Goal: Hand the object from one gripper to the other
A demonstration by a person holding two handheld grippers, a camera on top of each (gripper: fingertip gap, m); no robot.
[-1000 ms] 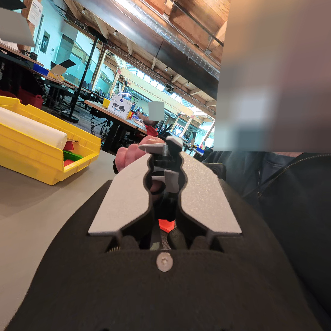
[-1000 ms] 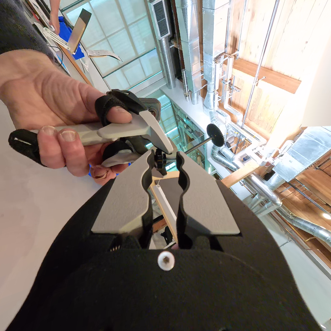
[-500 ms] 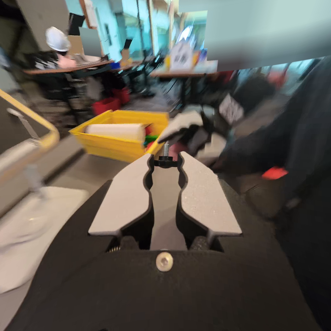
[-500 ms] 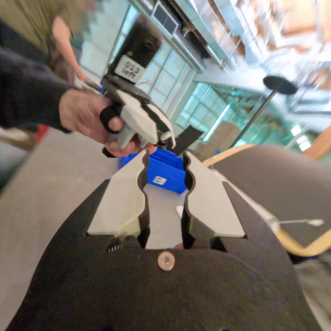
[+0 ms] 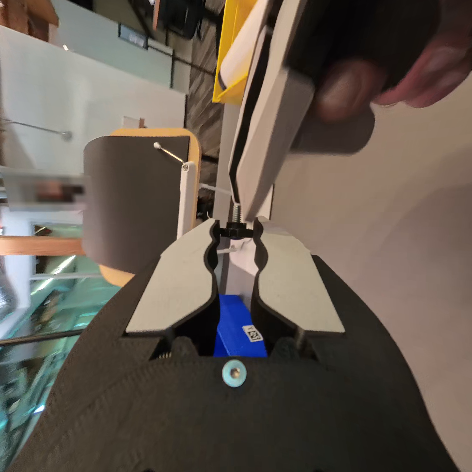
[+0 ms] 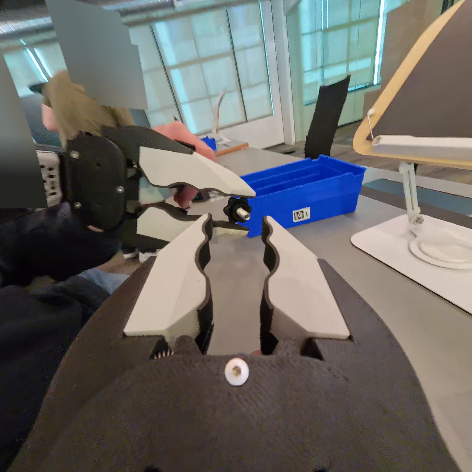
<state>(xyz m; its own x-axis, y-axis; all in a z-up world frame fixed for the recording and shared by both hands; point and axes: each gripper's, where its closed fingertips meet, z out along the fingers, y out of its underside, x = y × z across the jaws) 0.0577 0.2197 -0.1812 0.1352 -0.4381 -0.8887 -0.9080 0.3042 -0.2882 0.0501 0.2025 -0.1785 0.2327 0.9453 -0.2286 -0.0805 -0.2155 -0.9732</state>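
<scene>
A blue bin (image 6: 304,189) sat on the grey table (image 6: 383,293). The left gripper (image 5: 236,231) clenched a black knob screw (image 5: 235,229). The right gripper (image 6: 236,222) gaped empty beside it.

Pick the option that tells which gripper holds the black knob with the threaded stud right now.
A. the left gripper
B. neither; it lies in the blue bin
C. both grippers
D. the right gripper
A: the left gripper pinches the black knob between its fingertips, while the right gripper is open and empty.

My left hand-held gripper (image 5: 235,231), matt grey plastic on rough black housing, pinched a black plastic knob (image 6: 233,207) with a shiny metal thread; the blue plastic bin (image 6: 301,194) looked glossy, the grey surface (image 6: 344,255) smooth.
</scene>
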